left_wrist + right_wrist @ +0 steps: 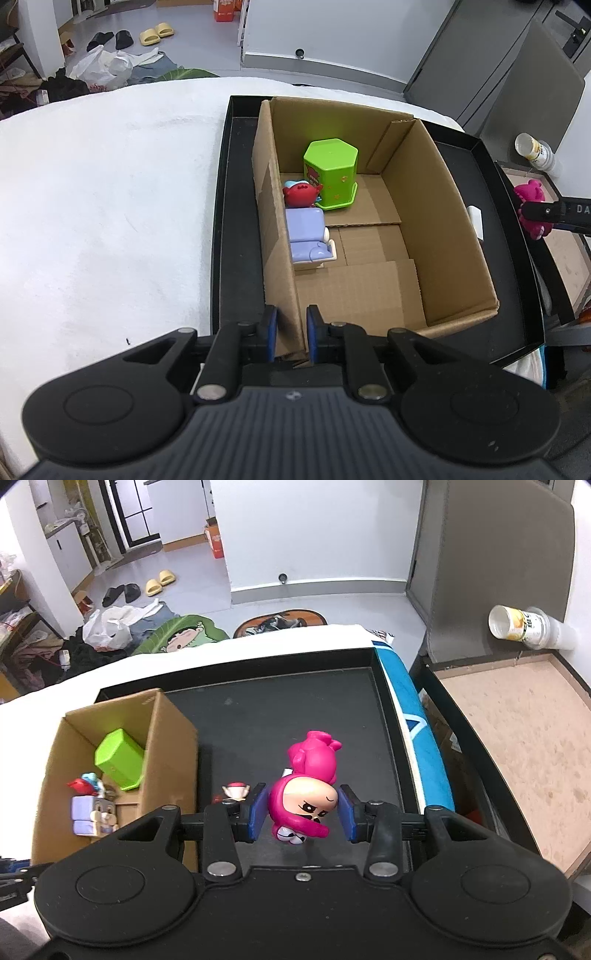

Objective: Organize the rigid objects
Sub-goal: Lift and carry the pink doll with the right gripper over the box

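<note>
Hanging between the blue pads of the right gripper (302,812), the glossy pink plastic cartoon figure (310,782) was clamped at the head, its body pointing toward twelve o'clock above the shallow black tray (295,686). By my reading, this figure was in transit and not yet stowed. At about nine o'clock from it stood the open brown cardboard box (173,738), resting in the tray's left part. Three toys already lay inside: a lime-green hexagonal plastic container (330,173), a small red round figure (301,195) touching its base, and a lavender block-shaped figure (308,236) just below them. One small red-and-white figure (236,791) remained on the tray beside the box wall, so at least two items seemed left to place. The left gripper (291,328) straddled the box's near-left wall, pads close on either side; whether they truly pinched the cardboard I could not tell.
</note>
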A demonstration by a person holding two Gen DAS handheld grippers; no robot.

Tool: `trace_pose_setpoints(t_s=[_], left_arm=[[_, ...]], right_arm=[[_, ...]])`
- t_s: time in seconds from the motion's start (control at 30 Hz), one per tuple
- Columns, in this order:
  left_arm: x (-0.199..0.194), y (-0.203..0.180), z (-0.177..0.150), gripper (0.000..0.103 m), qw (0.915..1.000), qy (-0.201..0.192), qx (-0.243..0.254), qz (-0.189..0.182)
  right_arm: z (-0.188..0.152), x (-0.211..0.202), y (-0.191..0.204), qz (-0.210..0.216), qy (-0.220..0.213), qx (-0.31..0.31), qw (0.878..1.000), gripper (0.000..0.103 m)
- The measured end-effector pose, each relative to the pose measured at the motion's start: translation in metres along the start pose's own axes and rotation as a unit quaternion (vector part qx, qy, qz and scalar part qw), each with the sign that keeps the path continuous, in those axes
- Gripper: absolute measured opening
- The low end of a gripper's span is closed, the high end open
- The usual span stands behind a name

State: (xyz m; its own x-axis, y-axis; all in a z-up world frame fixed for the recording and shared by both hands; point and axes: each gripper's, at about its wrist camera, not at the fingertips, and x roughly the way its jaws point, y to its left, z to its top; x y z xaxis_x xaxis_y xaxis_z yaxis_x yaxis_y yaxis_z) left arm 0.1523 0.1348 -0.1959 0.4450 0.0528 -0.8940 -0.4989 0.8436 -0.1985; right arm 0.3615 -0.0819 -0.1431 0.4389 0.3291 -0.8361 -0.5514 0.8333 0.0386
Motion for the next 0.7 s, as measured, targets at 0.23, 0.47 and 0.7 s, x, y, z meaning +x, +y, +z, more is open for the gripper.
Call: trace_pose_setpoints(t_s=[0.23,0.47,0.7], left_arm=[[0.003,0.004,-0.001,0.016,1.0000,-0.001,-0.003,-0.006],[0.006,0.007,-0.002,0.016,0.9998,-0.007,-0.013,-0.009],[0.007,0.009,-0.002,0.016,0.9998,-0.006,-0.017,-0.012]], right_arm=[[0.008,-0.014,0.022,0.004,-0.011,-0.017,1.000,0.040],[0.018,-0.023,0.040,0.019,-0.022,-0.022,0.999,0.040],[0.026,-0.026,0.062,0.036,-0.026,-0.033,0.998,0.040]])
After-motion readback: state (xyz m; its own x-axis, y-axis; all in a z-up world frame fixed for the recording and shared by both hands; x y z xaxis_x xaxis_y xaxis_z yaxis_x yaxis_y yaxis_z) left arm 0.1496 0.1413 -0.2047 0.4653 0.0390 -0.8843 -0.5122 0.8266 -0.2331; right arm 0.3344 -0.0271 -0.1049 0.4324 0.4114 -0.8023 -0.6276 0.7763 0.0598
